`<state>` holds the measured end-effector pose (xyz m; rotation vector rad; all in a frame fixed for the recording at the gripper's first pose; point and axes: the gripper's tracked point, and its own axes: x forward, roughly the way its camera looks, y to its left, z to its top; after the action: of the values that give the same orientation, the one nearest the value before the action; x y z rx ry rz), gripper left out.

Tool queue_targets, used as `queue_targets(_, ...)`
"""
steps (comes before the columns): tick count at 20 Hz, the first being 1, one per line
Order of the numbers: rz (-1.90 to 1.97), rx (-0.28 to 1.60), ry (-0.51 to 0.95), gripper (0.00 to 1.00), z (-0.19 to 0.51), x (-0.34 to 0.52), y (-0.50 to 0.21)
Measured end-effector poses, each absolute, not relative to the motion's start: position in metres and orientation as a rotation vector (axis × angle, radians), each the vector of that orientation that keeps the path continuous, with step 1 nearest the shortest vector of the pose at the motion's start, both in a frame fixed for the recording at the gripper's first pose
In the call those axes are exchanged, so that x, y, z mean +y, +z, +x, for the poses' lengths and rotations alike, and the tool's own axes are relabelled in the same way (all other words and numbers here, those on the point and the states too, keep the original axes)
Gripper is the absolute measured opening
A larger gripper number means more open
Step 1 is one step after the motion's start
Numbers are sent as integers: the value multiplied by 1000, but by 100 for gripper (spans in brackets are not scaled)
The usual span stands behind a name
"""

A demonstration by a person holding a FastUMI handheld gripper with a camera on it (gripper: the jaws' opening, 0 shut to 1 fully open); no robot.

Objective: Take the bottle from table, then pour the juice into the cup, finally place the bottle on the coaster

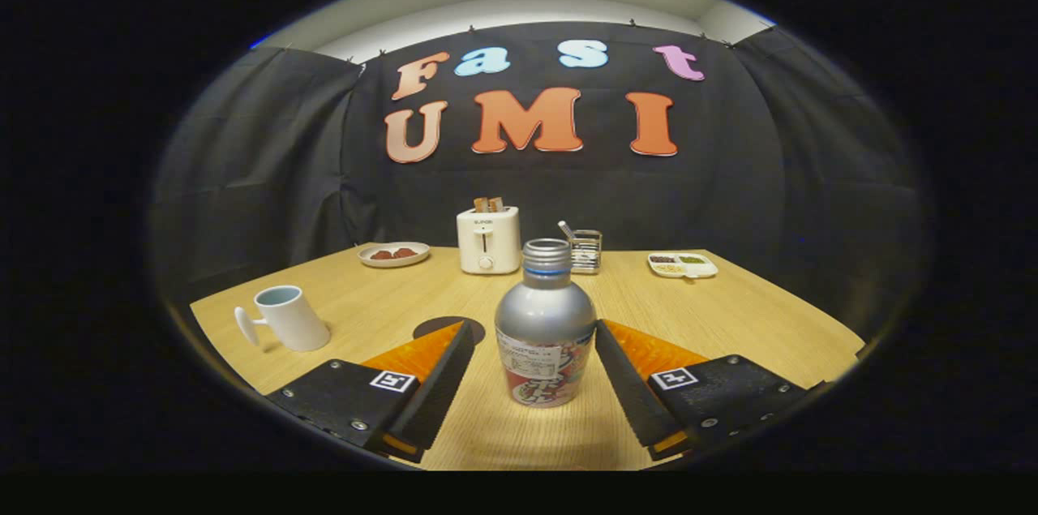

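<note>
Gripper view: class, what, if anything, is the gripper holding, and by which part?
Nothing is held. The gripper is open, its fingers on either side of the upright bottle with gaps showing.

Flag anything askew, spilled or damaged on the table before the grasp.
Nothing stands out. The bottle stands upright and uncapped between the open tongs, with a gap on each side. The mug is upright beside the dark coaster, no spill on the table. Toaster and plates at the back look orderly.
</note>
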<state>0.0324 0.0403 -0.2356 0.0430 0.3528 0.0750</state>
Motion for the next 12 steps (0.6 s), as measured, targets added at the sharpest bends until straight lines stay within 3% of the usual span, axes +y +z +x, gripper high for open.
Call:
queue_targets(5,-3,401,47,90,44,40,-263)
queue_targets(8,60,441,51,81,43,48,-274)
queue_targets(12,80,456,58,79,43,52,-274)
